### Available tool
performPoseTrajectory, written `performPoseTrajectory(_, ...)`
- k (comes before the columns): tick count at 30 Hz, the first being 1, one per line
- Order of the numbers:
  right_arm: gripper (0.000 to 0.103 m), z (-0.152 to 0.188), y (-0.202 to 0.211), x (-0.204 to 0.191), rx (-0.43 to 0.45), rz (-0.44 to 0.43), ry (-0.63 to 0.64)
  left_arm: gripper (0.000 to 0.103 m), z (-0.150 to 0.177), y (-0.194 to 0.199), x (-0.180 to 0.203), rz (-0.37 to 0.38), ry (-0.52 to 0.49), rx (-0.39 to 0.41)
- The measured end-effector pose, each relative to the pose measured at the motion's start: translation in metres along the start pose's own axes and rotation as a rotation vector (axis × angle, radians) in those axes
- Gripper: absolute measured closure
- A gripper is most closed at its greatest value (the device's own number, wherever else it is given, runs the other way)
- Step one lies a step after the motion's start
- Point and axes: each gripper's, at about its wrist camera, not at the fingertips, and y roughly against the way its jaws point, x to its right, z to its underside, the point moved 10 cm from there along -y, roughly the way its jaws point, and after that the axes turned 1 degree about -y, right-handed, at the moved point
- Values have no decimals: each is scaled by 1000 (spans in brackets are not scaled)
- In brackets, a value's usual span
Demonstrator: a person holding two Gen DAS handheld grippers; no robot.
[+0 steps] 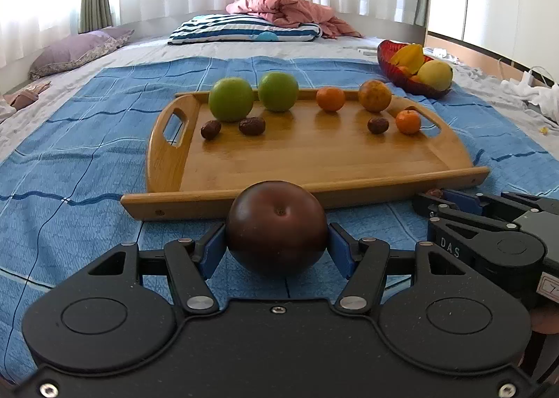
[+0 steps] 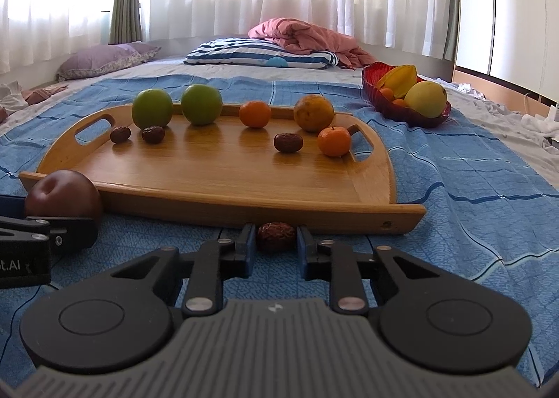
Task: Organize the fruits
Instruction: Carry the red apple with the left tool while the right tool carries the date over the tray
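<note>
- On the blue checked bedspread, just in front of the near rim of the wooden tray, the left gripper is clamped on a dark plum; both blue pads press its sides.
- Right gripper: positioned just beside the left one, also at the tray's near rim. A wrinkled brown date sits between its fingers; the left pad touches it, while a thin gap seems to remain at the right pad, so full contact cannot be confirmed.
- Tray contents, rear row, left to right: two green apples, a small orange, a larger mottled orange.
- Tray contents, front row: two dates just in front of the left apple; a third date close beside a small mandarin near the right handle.
- Red glass bowl: stands on the bedspread beyond the tray's right end. It holds a yellow starfruit, a yellow round fruit and small orange fruits.
- Far end of bed: a striped pillow with a pink blanket behind it; a purple pillow at far left.
</note>
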Motion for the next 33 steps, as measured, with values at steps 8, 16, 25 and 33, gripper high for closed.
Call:
performPoseTrajectory(8,75,-8,13,-2,32,5,2,43,-9,13,4,17,-11,29)
performPoseTrajectory(16,75,-17,20,-5,55,-1,1,43,-22,20,6,24,-19,47)
performPoseTrajectory(25,75,-27,24,-6,77,-6,-2,43,-37,22,8,21,-28,70)
performPoseTrajectory(33,75,-36,22,-4,87,-5,-8,43,-49,18,9,22,-29,73)
